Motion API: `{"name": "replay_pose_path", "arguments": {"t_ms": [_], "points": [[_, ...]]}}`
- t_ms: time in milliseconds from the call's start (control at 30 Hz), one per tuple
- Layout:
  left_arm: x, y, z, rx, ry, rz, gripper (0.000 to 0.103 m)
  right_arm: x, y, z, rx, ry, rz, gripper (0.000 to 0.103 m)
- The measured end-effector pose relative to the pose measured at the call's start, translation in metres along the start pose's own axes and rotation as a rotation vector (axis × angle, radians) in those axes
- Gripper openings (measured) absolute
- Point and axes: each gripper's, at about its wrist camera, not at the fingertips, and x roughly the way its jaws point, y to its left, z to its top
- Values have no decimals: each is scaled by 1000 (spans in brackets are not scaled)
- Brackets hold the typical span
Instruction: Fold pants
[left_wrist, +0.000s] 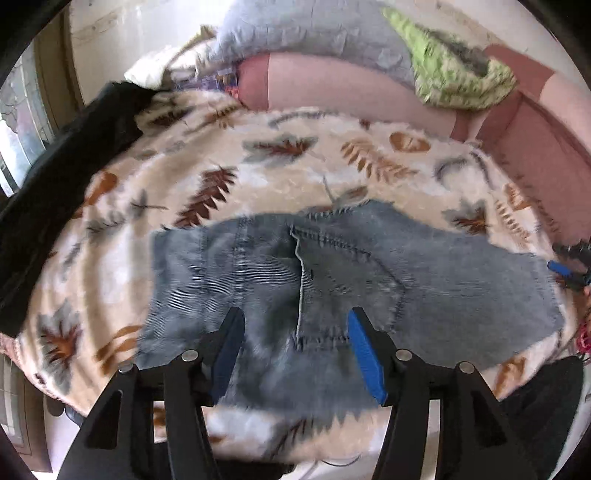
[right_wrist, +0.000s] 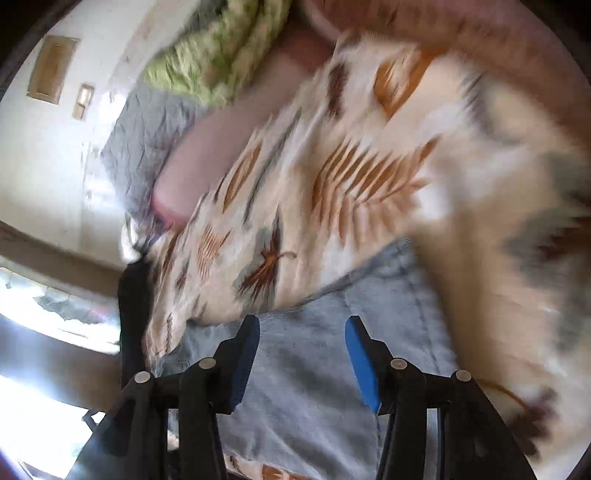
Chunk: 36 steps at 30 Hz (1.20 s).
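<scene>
Denim pants (left_wrist: 332, 280) folded compact on blanket (left_wrist: 295, 162); both grippers, left (left_wrist: 295, 354) and right (right_wrist: 303, 358), spread, empty. Folding looks finished; next, perhaps smoothing.

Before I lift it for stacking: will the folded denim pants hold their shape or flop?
The denim pants would probably sag from a one-corner grip: they lie soft and layered. Stitched seams suggest thick cloth, fairly heavy. The fuzzy leaf-print blanket would likely drag against pushing.

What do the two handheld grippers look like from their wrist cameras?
Both match: the left gripper and right gripper have black angular linkage arms with round silver pivot pins and flat blue pads lining the jaws. No cables, markings or sleeves show.
</scene>
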Motion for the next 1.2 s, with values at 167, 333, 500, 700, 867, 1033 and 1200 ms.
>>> {"name": "replay_pose_path", "arguments": {"t_ms": [167,333,500,700,867,1033,1200], "points": [[57,0,-10,-14,63,93,64,15,-30,24,108,-45,-6,51],[36,-26,-11,91,3,161,65,-54,-18,-27,88,-105,-38,63],[16,-62,-3,85,-62,12,65,-86,-37,-123,207,-84,65,67],[19,-125,2,89,-50,-160,65,-42,-74,-152,380,-118,153,68],[20,-167,0,52,-34,-264,65,-51,-91,-144,453,-245,113,68],[30,-224,-1,103,0,-308,65,-47,-97,-132,407,-252,70,34],[46,-286,5,173,30,-329,65,-60,-83,-127,292,-280,3,27]]}}
